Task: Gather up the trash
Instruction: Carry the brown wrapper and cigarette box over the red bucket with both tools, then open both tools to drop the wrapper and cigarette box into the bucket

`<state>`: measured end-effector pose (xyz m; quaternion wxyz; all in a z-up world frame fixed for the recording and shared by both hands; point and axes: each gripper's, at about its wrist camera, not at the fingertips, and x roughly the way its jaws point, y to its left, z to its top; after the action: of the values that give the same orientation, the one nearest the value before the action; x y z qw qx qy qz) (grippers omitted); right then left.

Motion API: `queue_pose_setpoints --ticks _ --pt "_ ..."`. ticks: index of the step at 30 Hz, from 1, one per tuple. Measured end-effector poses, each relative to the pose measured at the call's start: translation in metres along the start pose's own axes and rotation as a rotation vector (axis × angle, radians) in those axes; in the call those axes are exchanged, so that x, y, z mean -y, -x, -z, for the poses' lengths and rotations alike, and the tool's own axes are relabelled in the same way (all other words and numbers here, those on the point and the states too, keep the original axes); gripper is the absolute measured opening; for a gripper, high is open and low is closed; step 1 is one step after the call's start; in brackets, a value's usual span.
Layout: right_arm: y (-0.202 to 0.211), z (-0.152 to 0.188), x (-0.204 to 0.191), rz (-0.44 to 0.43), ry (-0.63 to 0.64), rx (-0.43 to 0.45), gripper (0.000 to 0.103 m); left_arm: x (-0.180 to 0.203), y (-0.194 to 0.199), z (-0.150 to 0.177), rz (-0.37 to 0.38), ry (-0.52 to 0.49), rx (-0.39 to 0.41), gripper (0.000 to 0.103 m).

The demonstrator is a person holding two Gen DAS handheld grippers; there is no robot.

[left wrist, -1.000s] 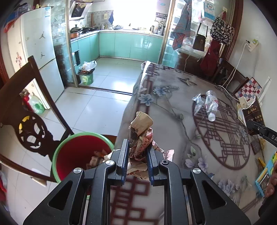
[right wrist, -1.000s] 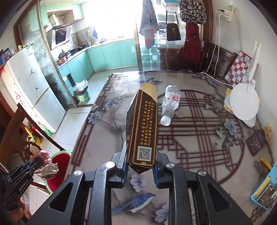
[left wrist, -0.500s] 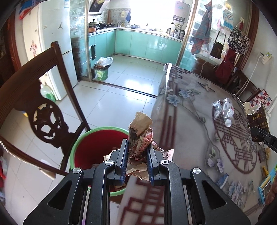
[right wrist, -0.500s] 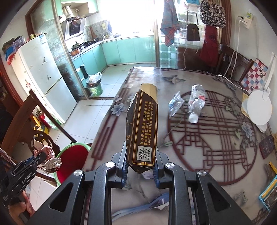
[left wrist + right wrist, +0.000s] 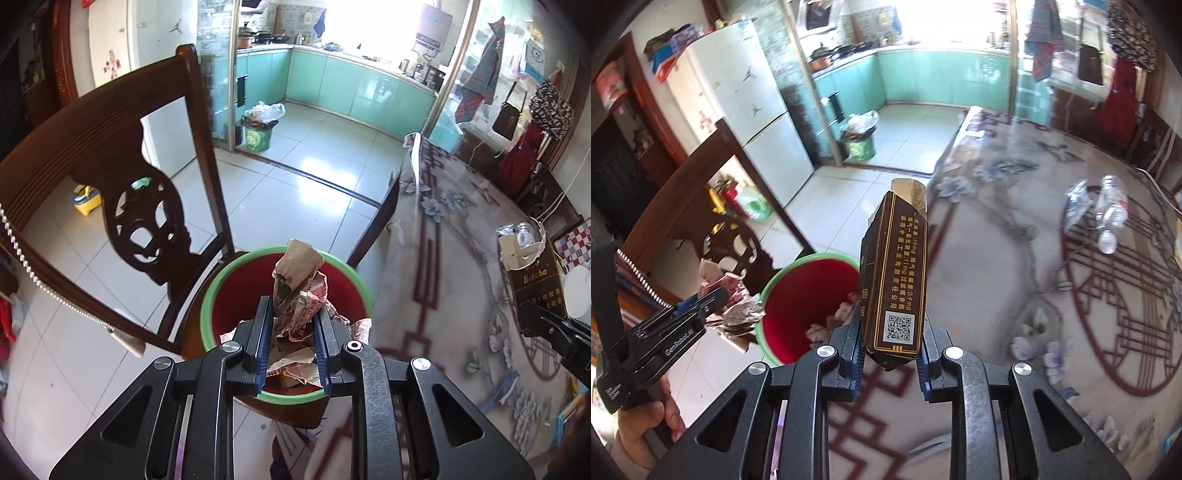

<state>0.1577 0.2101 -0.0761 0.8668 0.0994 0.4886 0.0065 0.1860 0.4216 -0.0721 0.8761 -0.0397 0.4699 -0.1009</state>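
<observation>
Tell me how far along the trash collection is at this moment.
Done: some scraps already lie in the red bin. In hand: the left gripper holds crumpled paper over the bin; the right gripper holds a dark carton near it. Left: a plastic bottle and clear wrapper lie on the table.
</observation>
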Motion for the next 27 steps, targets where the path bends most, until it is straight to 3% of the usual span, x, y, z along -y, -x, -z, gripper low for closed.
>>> queue_pose_setpoints --ticks 9,27 --pt "-0.057 -0.009 -0.033 -0.102 0.041 -0.084 0.021 -0.03 -0.026 -0.004 -0.024 0.039 -0.05 0.022" --pt "-0.107 -0.032 -0.06 -0.114 0.139 -0.155 0.021 -0.043 -0.062 -0.017 -0.041 0.079 -0.1 0.026"
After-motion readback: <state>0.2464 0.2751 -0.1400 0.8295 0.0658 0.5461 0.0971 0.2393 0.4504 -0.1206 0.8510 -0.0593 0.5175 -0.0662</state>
